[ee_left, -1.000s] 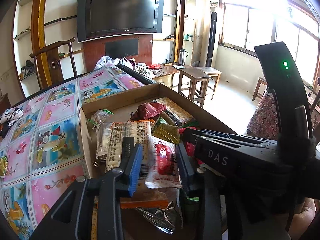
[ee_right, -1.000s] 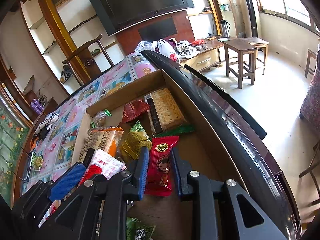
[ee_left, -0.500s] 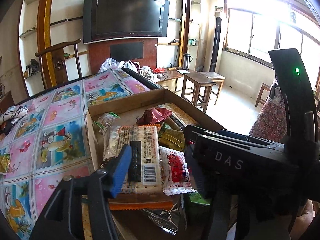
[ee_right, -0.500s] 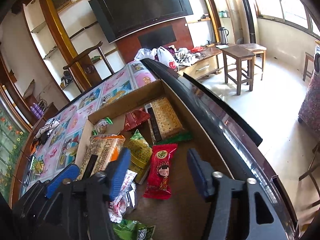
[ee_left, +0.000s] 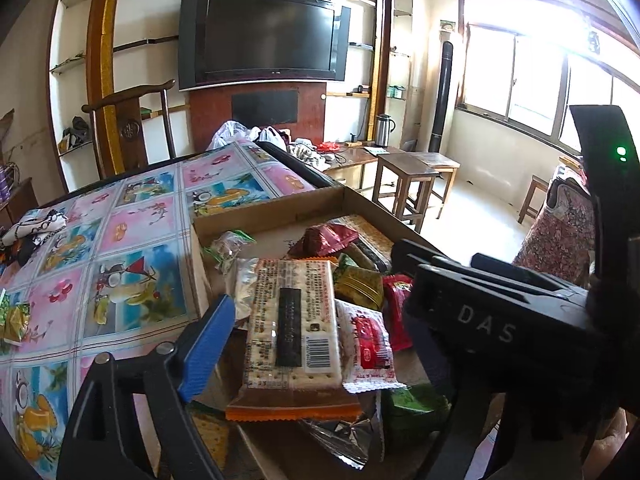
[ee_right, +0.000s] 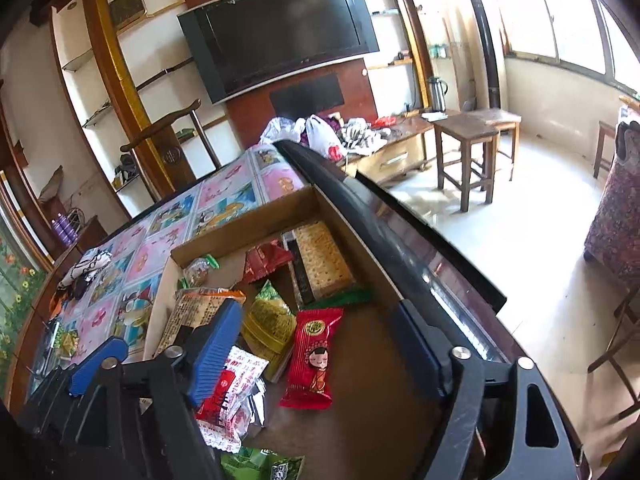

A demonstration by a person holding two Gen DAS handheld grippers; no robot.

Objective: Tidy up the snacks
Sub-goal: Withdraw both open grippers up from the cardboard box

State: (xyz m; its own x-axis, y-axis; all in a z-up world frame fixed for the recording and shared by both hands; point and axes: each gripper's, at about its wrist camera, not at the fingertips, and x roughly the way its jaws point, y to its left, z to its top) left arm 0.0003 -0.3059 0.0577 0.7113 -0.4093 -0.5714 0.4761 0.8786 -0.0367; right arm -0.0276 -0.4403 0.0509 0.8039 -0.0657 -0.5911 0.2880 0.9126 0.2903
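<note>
Cartoon-tiled oilcloth covers the table; on it my cardboard box already holds most snacks: crinkly foil packets, a flat cracker pack, a glossy red pouch. Left gripper and right gripper have just been opening; both gape wide, holding nothing. Two packets wait outside the box.

I see my left gripper: black frame, blue ribbed pads, silver screws | right gripper: same, "DAS" lettering, green LED
</note>
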